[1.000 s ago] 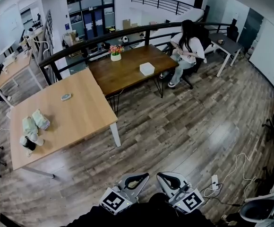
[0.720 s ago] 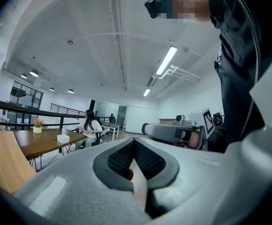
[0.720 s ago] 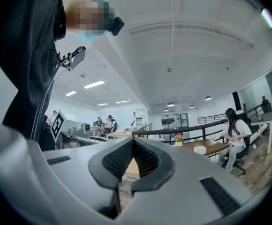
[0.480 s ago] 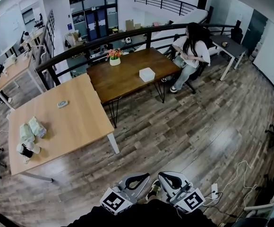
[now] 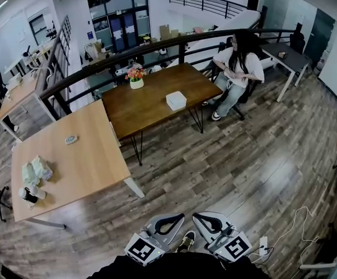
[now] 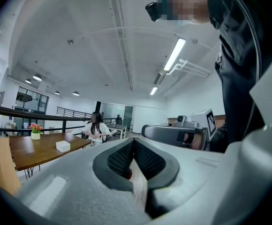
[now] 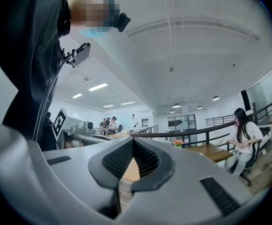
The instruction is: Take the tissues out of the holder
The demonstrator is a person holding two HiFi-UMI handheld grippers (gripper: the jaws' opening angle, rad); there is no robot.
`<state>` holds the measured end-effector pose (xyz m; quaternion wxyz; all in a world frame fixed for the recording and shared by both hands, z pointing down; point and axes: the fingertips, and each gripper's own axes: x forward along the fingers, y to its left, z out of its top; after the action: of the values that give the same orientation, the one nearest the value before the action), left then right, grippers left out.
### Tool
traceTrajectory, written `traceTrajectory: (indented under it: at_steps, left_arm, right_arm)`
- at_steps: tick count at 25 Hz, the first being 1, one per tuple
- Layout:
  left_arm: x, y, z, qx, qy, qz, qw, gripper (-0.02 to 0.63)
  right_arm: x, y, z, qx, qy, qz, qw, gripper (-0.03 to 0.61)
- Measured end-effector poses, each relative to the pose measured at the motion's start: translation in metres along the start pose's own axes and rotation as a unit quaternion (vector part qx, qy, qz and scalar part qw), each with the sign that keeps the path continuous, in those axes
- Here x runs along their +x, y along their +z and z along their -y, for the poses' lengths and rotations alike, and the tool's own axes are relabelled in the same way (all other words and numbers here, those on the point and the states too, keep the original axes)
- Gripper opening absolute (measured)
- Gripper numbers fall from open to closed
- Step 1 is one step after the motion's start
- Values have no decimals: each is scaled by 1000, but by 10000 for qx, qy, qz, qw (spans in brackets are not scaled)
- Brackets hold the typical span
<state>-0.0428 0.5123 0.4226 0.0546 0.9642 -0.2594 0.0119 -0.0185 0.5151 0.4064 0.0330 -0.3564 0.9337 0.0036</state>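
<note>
Few things sit on the light desk (image 5: 81,161) at far left: pale tissues (image 5: 36,170) near what seems a dark holder (image 5: 29,194), too small to read clearly. The left gripper (image 5: 169,221) and right gripper (image 5: 206,220) hang by the person's body, well apart from the desk, jaws pressed together on nothing. The task looks unstarted, with the approach and the pull-out both left.

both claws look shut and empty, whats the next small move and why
Probably walk toward the light table, since the tissues lie at its left end, well out of reach; the left claw and right claw hang shut and empty near the body.
</note>
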Motion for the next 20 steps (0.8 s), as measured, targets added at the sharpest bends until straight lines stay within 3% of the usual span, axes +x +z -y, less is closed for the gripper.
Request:
traceTrajectory:
  at_steps: [9, 20]
  left_arm:
    - [83, 2, -5, -98, 133, -124, 9998, -5]
    - [133, 2, -21, -135, 150, -131, 9997, -5]
  right_arm:
    - [-22, -3, 76, 79, 104, 5, 9999, 2]
    - [-20, -4, 130, 174, 97, 47, 9998, 2]
